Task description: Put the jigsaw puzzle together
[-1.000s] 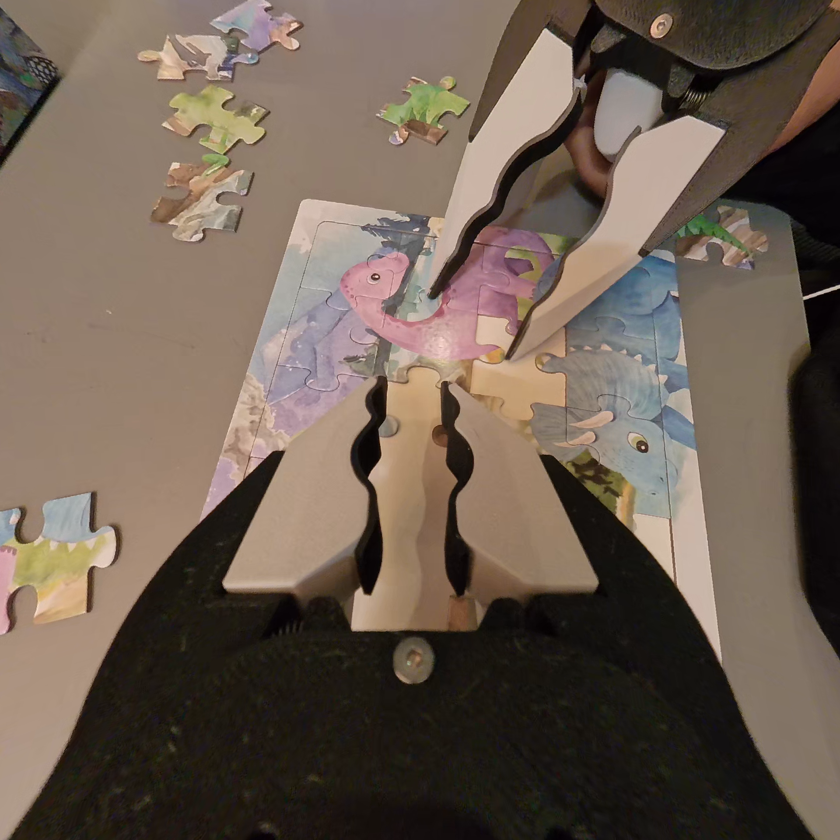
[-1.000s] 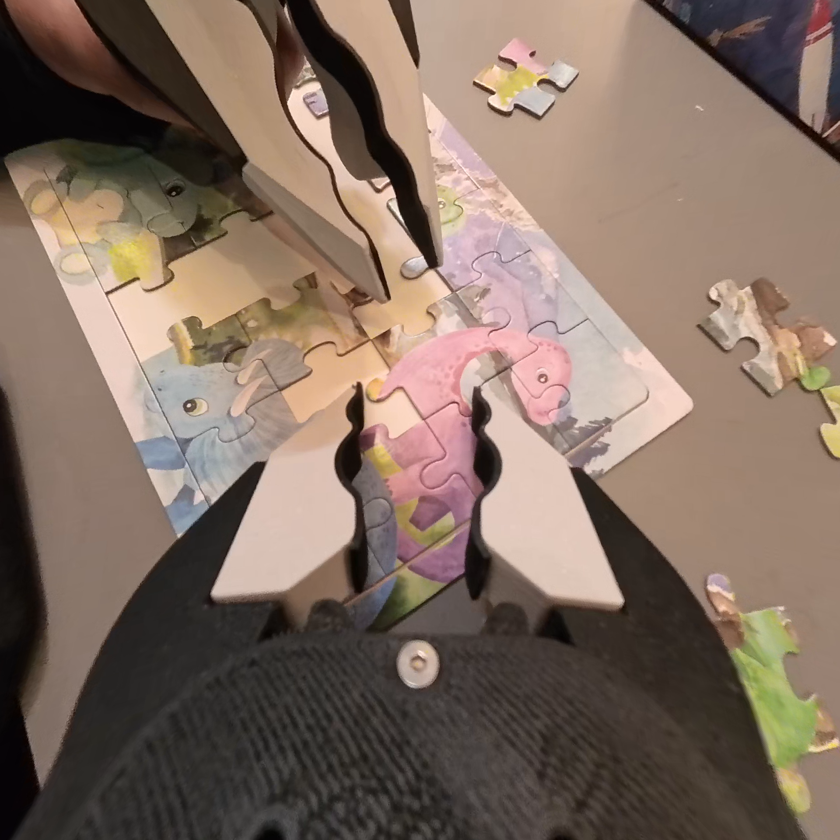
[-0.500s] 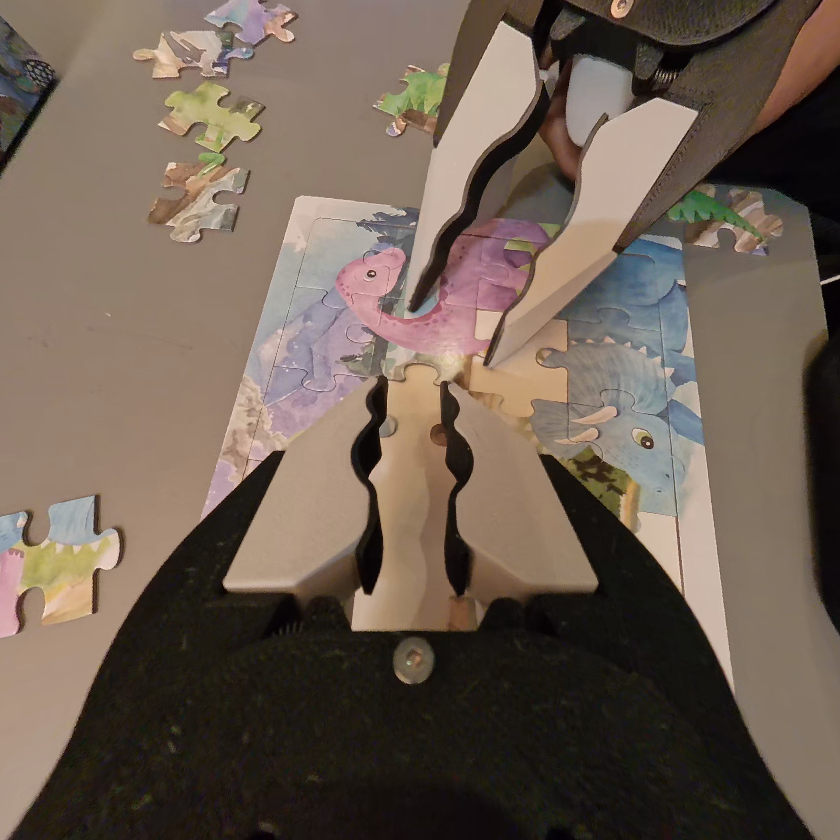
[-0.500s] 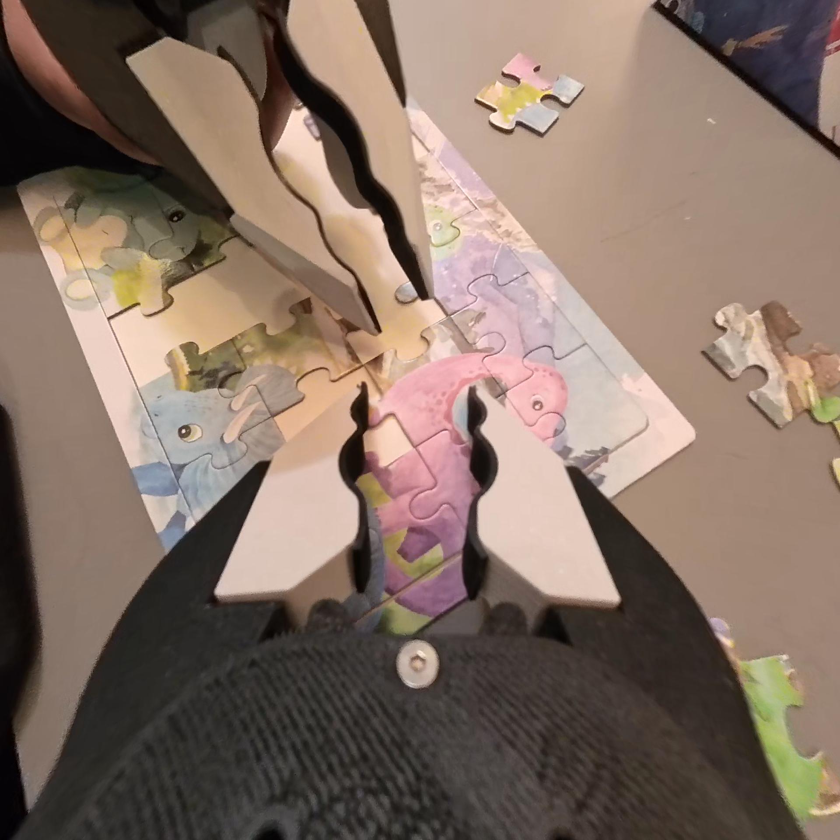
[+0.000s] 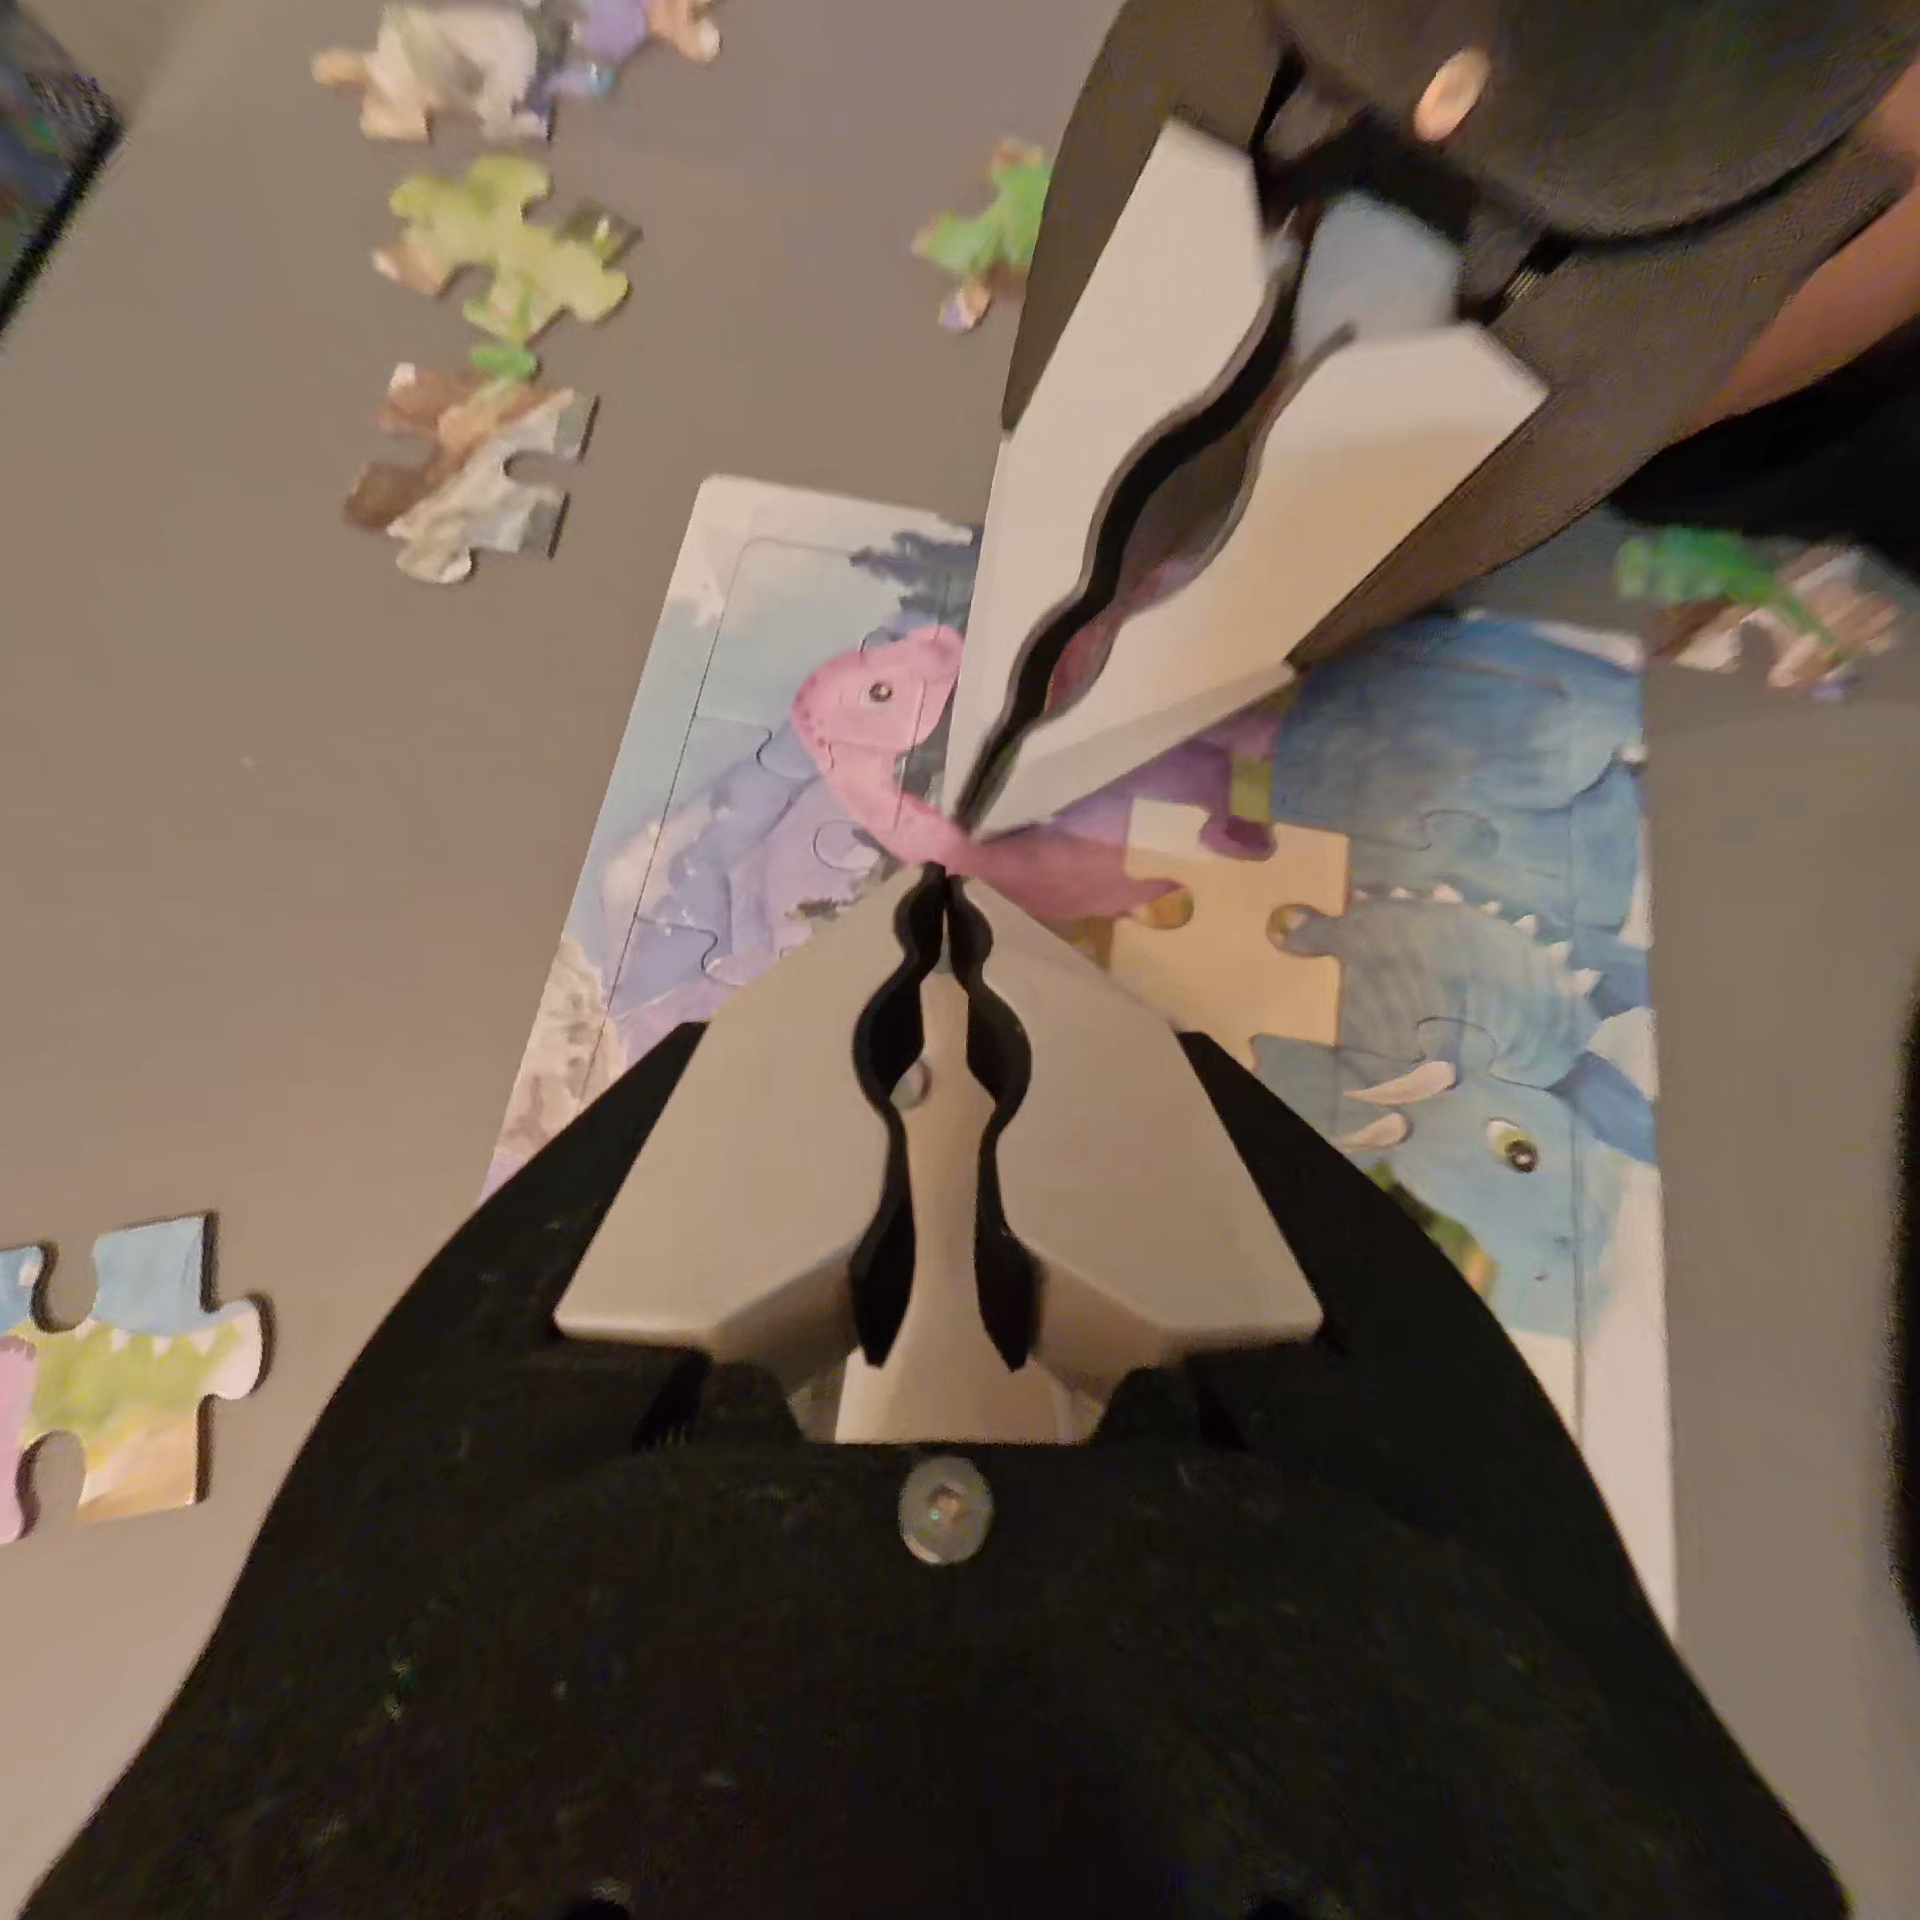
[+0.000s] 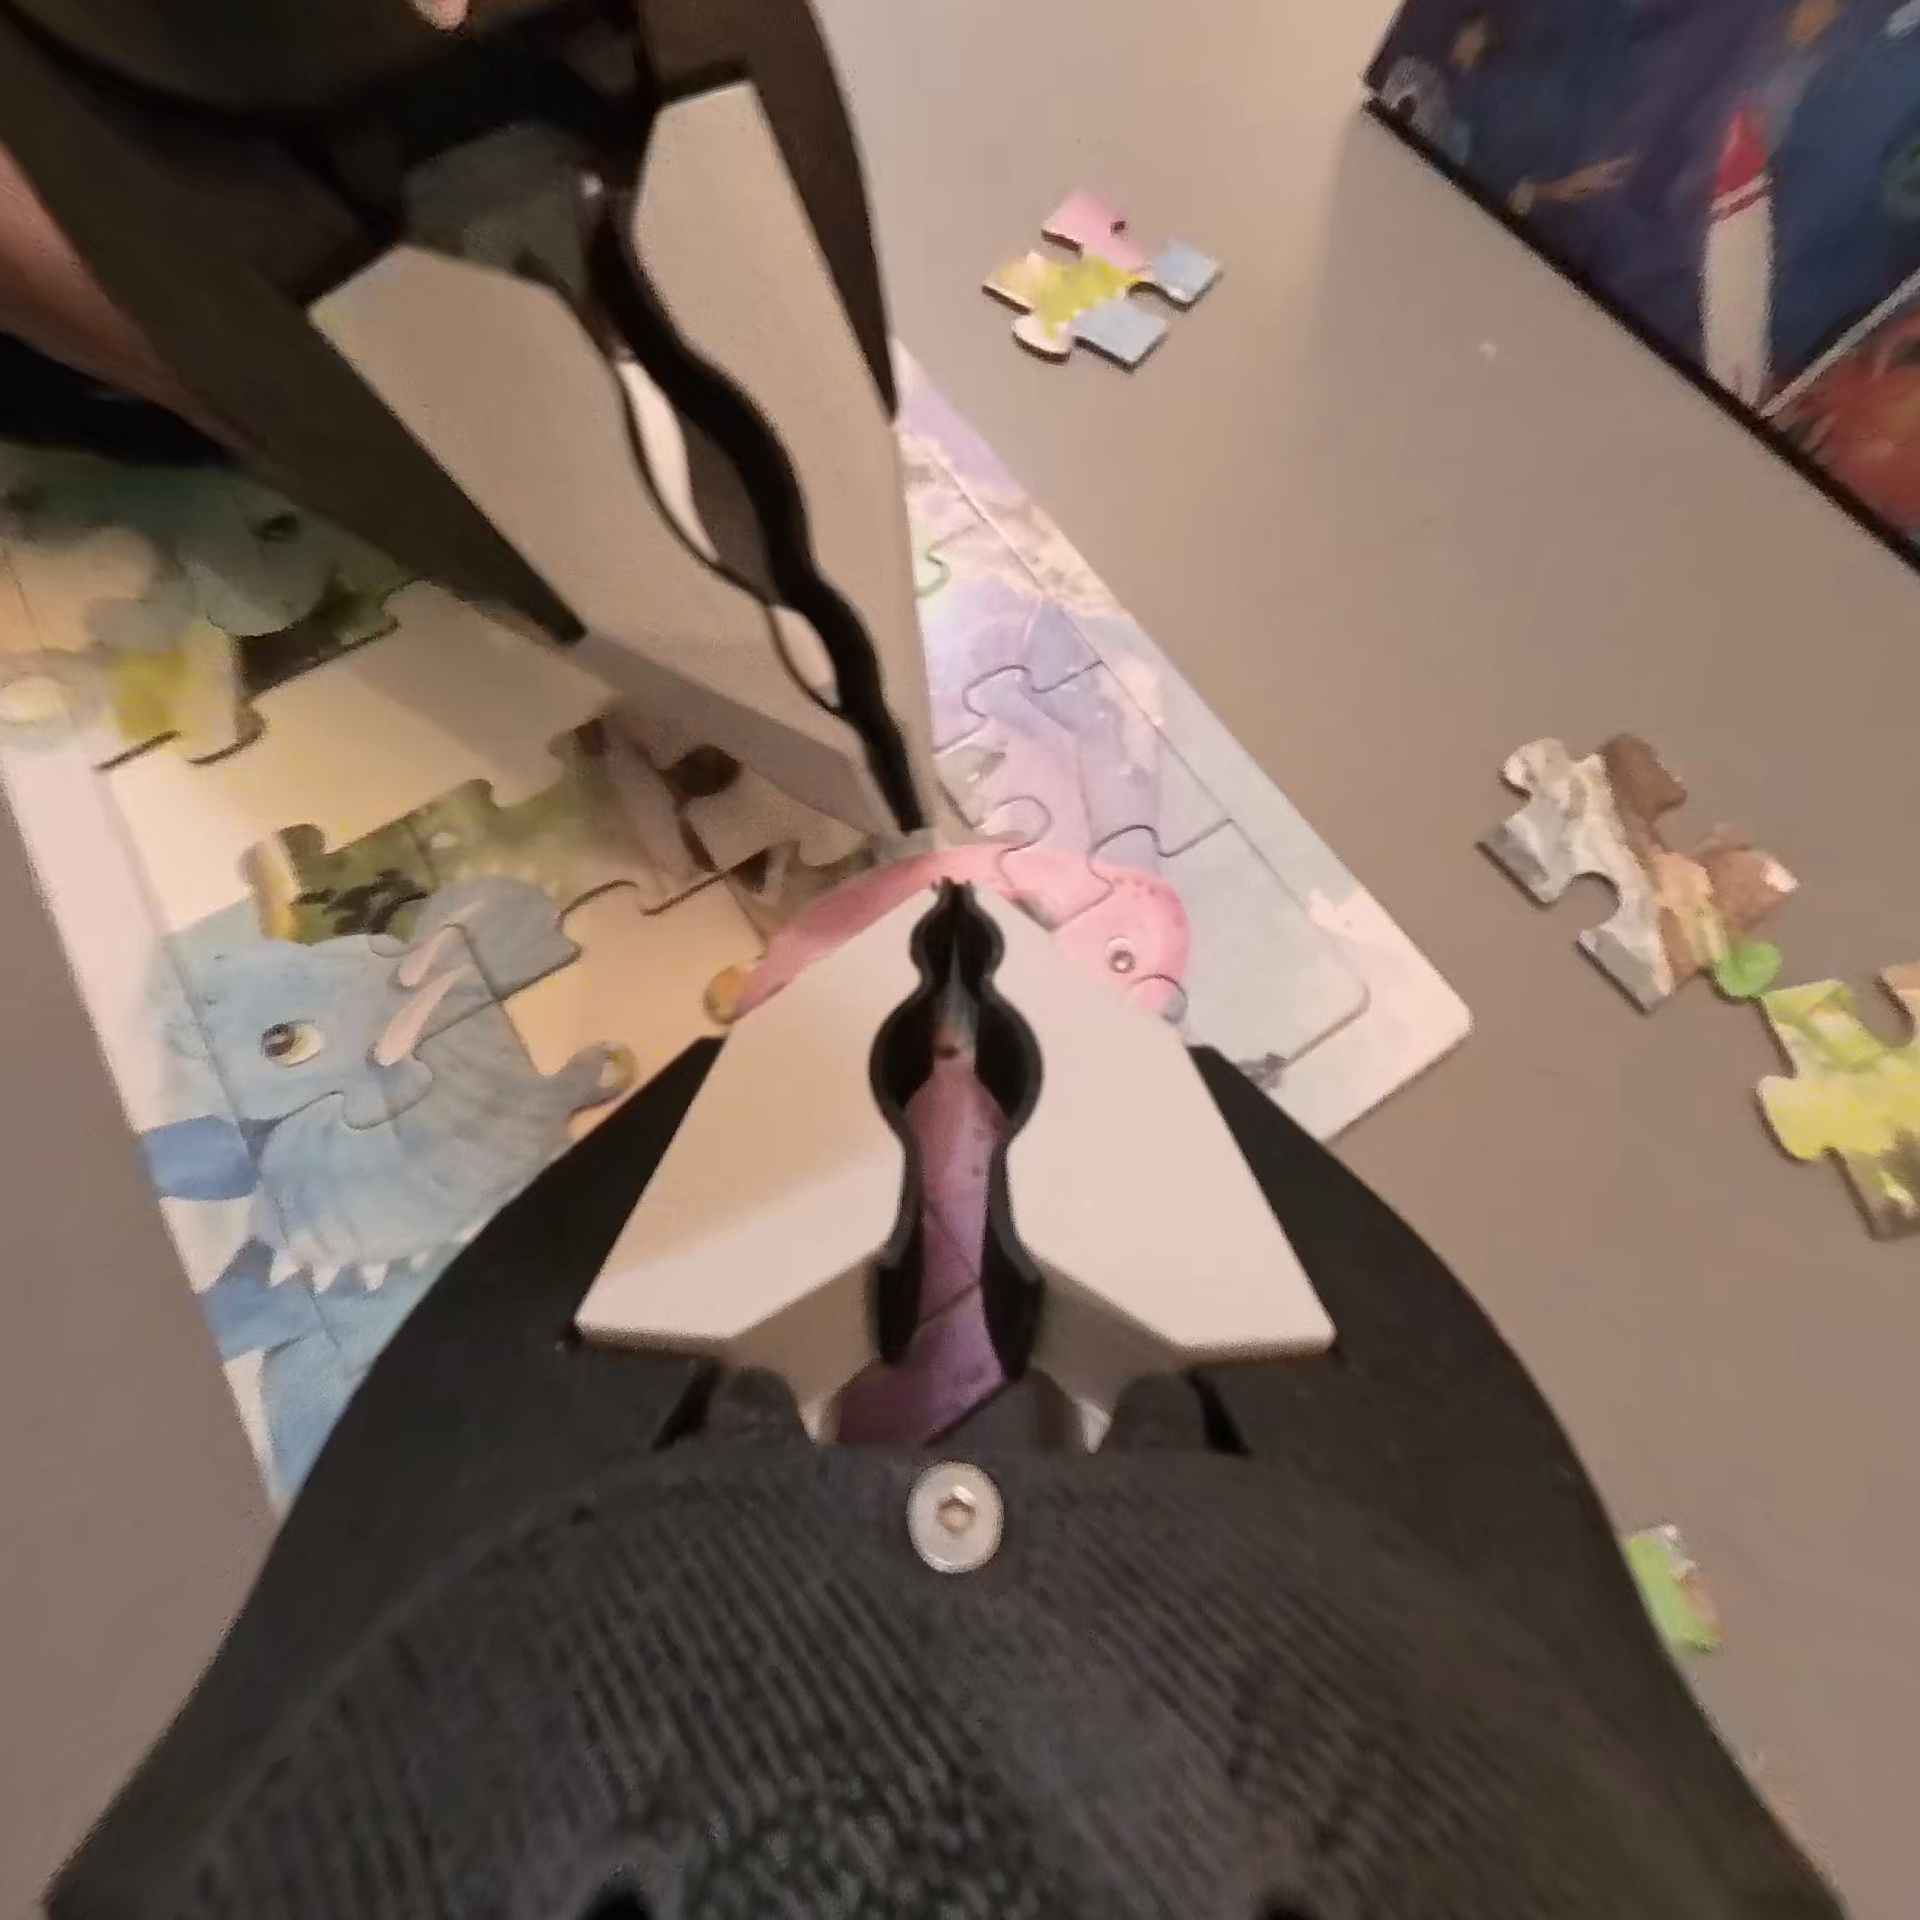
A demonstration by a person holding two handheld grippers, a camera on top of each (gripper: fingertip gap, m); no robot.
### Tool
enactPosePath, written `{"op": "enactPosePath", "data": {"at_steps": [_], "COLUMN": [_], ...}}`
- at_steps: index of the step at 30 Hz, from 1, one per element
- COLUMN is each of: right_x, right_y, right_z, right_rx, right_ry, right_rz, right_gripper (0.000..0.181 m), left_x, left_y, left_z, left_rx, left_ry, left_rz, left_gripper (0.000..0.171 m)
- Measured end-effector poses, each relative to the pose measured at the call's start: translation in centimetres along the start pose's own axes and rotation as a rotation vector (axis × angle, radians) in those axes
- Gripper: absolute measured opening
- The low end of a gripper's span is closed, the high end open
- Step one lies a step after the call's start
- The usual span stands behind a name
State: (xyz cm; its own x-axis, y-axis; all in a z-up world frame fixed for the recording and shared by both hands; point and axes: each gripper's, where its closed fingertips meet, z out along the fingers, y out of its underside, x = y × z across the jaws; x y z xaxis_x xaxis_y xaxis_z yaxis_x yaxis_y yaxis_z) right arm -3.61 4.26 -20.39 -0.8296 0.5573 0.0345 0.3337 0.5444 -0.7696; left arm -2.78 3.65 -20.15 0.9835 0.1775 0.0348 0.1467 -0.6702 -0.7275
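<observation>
Both grippers' closed tips meet over the pink dinosaur on the half-built puzzle.

Left wrist view: the left gripper [image 5: 943, 883] has its fingers pinched together, empty, the jigsaw puzzle [image 5: 1475, 997] running long from 6 to 12 o'clock; bare grey worktop [image 5: 260, 831] lies at 9, loose pieces [image 5: 478, 468] at 10.
Right wrist view: the right gripper [image 6: 951, 891] is likewise closed and empty, the puzzle slanting from 8 to 3 o'clock, free worktop at 1.

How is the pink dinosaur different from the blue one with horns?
The pink dinosaur has a smooth head and a long curved neck; the blue dinosaur has white horns and a spiky frill. The pink one sits near the far end of the puzzle board with both grippers' tips meeting over its neck; the blue one sits nearer, off to the side, with nothing over it. Both are already fitted into the board.
</observation>
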Motion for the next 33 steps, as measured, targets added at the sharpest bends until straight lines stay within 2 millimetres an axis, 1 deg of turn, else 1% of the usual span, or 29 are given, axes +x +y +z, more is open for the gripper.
{"op": "enactPosePath", "data": {"at_steps": [1,2,5,6,8,9,10,12,13,15,16,17,20,21,24,25,26,27,28,29,31,32,33], "right_x": [0.7,0.9,-0.6,-0.4,0.8,1.1,0.7,-0.7,-0.3,1.6,2.2,2.0,-0.9,-1.0,1.9,1.8,0.6,-1.1,-1.8,-1.1,2.4,3.2,2.8], "right_y": [0.3,0.2,0.2,0.2,0.2,0.2,0.1,-0.2,-0.3,-0.5,-0.6,-0.6,-0.5,-0.2,0.6,0.8,0.9,0.9,1.1,1.2,1.7,2.1,2.1], "right_z": [0.1,0.0,0.1,0.1,0.2,0.2,0.3,0.5,0.7,1.0,1.1,1.2,0.9,0.6,-0.2,-0.4,-0.6,-0.8,-0.9,-1.1,-1.7,-2.0,-2.1], "right_rx": [-0.015,-0.012,-0.010,-0.010,-0.012,-0.013,-0.012,-0.010,-0.011,-0.017,-0.015,-0.018,-0.012,-0.013,-0.016,-0.016,-0.014,-0.012,-0.013,-0.011,-0.022,-0.031,-0.028], "right_ry": [0.046,0.052,-0.049,-0.046,0.023,0.039,0.020,-0.065,-0.046,0.060,0.089,0.073,-0.103,-0.116,0.027,0.028,-0.035,-0.117,-0.147,-0.088,0.124,0.173,0.153], "right_rz": [-0.001,0.003,-0.010,-0.004,0.020,0.019,0.006,-0.021,-0.019,-0.017,-0.020,-0.025,-0.043,-0.040,0.034,0.028,0.001,-0.032,-0.053,-0.057,-0.034,-0.028,-0.020], "right_gripper": [0.000,0.000,0.000,0.000,0.000,0.000,0.000,0.000,0.000,0.000,0.001,0.000,0.000,0.000,0.000,0.000,0.000,0.000,0.000,0.000,0.000,0.000,0.000], "left_x": [-0.2,-0.2,-0.2,-0.2,-0.2,-0.2,-0.2,-0.2,-0.2,-0.2,-0.2,-0.2,-0.2,-0.1,-0.1,-0.1,-0.1,-0.1,-0.1,-0.2,-0.1,-0.2,-0.2], "left_y": [0.7,0.7,0.7,0.7,0.7,0.7,0.7,0.7,0.7,0.7,0.7,0.7,0.8,0.8,0.8,0.8,0.8,0.8,0.8,0.8,0.8,0.8,0.8], "left_z": [0.3,0.3,0.3,0.3,0.3,0.3,0.3,0.3,0.3,0.3,0.3,0.3,0.3,0.3,0.3,0.3,0.3,0.3,0.3,0.3,0.3,0.3,0.3], "left_rx": [-0.034,-0.027,-0.028,-0.027,-0.024,-0.024,-0.025,-0.025,-0.025,-0.024,-0.023,-0.022,-0.023,-0.024,-0.023,-0.023,-0.023,-0.024,-0.025,-0.025,-0.025,-0.025,-0.025], "left_ry": [-0.015,-0.020,-0.004,0.001,0.004,0.003,0.001,-0.004,-0.006,-0.008,-0.009,-0.010,-0.016,-0.014,-0.018,-0.020,-0.023,-0.027,-0.030,-0.033,-0.036,-0.038,-0.039], "left_rz": [0.008,0.008,-0.025,-0.033,-0.037,-0.036,-0.033,-0.027,-0.025,-0.023,-0.022,-0.020,-0.015,-0.013,-0.010,-0.007,-0.004,0.000,0.003,0.006,0.009,0.010,0.012], "left_gripper": [0.000,0.000,0.000,0.000,0.000,0.000,0.000,0.000,0.000,0.000,0.000,0.000,0.000,0.000,0.000,0.000,0.000,0.000,0.000,0.000,0.000,0.000,0.000]}}
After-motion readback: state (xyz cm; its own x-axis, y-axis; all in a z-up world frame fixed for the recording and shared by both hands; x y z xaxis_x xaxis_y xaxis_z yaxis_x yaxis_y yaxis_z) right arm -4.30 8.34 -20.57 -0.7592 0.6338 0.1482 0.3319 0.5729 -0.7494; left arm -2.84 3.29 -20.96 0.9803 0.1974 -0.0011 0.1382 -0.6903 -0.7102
